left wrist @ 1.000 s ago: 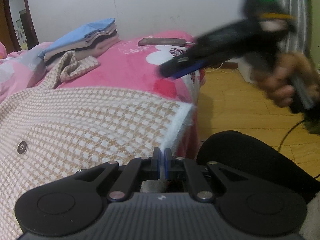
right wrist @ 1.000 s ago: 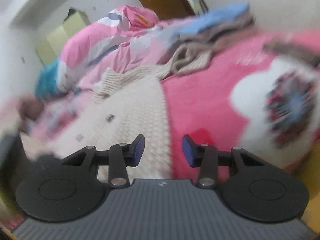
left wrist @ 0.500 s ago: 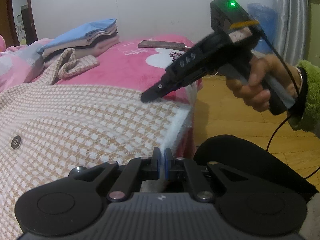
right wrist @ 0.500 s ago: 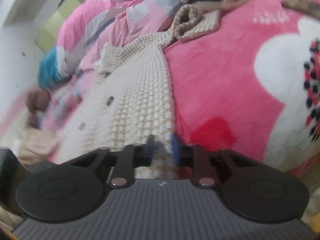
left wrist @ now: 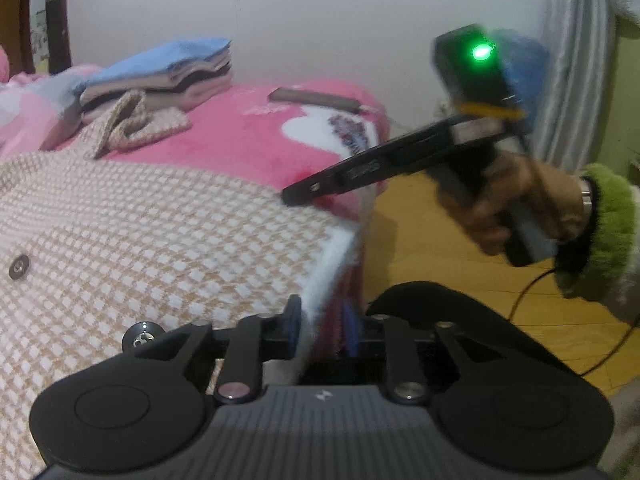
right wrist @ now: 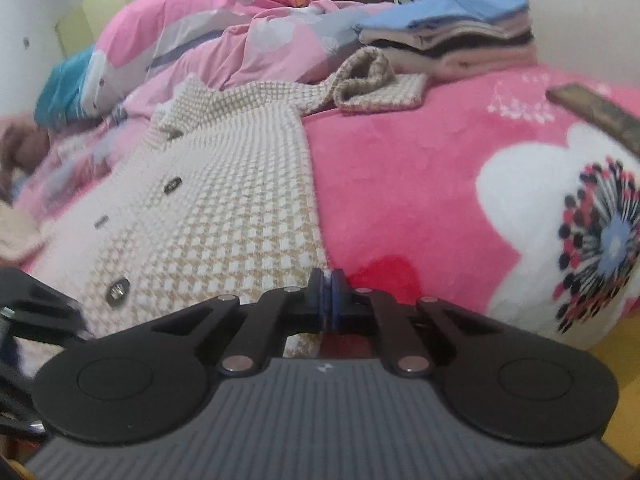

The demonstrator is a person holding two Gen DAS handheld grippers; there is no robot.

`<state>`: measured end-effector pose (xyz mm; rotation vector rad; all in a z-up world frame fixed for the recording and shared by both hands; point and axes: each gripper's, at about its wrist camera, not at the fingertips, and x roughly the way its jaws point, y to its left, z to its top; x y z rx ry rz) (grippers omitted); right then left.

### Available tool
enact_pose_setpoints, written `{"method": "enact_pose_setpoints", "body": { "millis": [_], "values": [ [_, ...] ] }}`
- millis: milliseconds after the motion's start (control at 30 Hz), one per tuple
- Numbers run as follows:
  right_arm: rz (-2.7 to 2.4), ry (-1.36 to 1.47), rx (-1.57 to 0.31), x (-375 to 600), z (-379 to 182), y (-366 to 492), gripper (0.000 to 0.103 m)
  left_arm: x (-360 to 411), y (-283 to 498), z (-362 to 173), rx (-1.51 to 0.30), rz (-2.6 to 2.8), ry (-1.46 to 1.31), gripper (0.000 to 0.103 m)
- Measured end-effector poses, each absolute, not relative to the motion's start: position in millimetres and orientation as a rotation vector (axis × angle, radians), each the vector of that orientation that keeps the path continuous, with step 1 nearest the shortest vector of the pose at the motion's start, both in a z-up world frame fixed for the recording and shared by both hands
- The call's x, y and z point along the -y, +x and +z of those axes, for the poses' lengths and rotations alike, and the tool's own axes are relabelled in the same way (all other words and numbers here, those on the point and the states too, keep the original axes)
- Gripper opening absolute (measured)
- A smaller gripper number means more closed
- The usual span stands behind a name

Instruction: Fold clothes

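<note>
A beige-and-white checked knit cardigan (left wrist: 140, 232) with metal snap buttons lies spread on the pink blanket (left wrist: 248, 140). In the left wrist view my left gripper (left wrist: 322, 324) stands open, and the cardigan's white hem still runs between its blue pads. My right gripper (right wrist: 329, 300) is shut on the cardigan's (right wrist: 224, 208) side edge near its bottom corner. From the left wrist view the right gripper (left wrist: 292, 198) shows as a black tool held by a hand (left wrist: 516, 200), its tip on the cardigan's far edge. One sleeve (right wrist: 372, 84) lies bunched further up.
A stack of folded clothes (right wrist: 448, 36) with a blue piece on top sits at the far side of the bed. A dark flat phone-like object (left wrist: 316, 98) lies on the blanket. A rumpled pink duvet (right wrist: 224, 20) fills the left. Wooden floor (left wrist: 432, 248) lies beyond the bed's edge.
My left gripper has opened; it was shut on the hem before. The right gripper came down to the cardigan's edge and shut on it.
</note>
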<state>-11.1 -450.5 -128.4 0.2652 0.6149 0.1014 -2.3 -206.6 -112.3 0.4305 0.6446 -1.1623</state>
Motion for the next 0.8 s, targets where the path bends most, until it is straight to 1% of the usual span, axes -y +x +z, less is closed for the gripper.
{"method": "enact_pose_setpoints", "body": {
  "millis": [133,233,333,467,533,567,600,733,800],
  "values": [
    [0.055,0.200,-0.582,444.7,-115.5,-18.9,0.004,190.0,-14.4,-96.4,-0.600,-1.153,0.414,0.026],
    [0.071,0.221,-0.531,445.4,-101.3,-26.1,0.005,182.6,-4.8,-90.3,-0.601,-1.088,0.389,0.026],
    [0.148,0.210,-0.501,431.7,-95.4,-26.2,0.005,183.9,11.6,-90.7,-0.620,-1.018,0.361,0.023],
    [0.184,0.155,-0.564,411.3,-110.5,-9.7,0.005,191.6,25.2,-110.8,-0.707,-0.996,0.368,0.021],
    [0.143,0.126,-0.633,409.1,-122.9,-0.8,0.003,188.5,25.2,-114.1,-0.731,-0.989,0.373,0.021],
    [0.143,0.140,-0.628,411.0,-121.9,-2.1,0.003,185.0,24.1,-112.9,-0.738,-0.984,0.377,0.021],
    [0.140,0.150,-0.629,411.3,-116.8,-3.3,0.005,181.5,23.2,-111.8,-0.744,-0.980,0.380,0.021],
    [0.260,0.168,-0.540,397.6,-91.7,-10.9,0.006,170.9,18.8,-113.3,-0.741,-0.979,0.377,0.021],
    [0.367,0.166,-0.519,384.9,-89.7,-9.5,0.006,168.8,17.5,-113.7,-0.739,-0.976,0.366,0.021]
  ]
}}
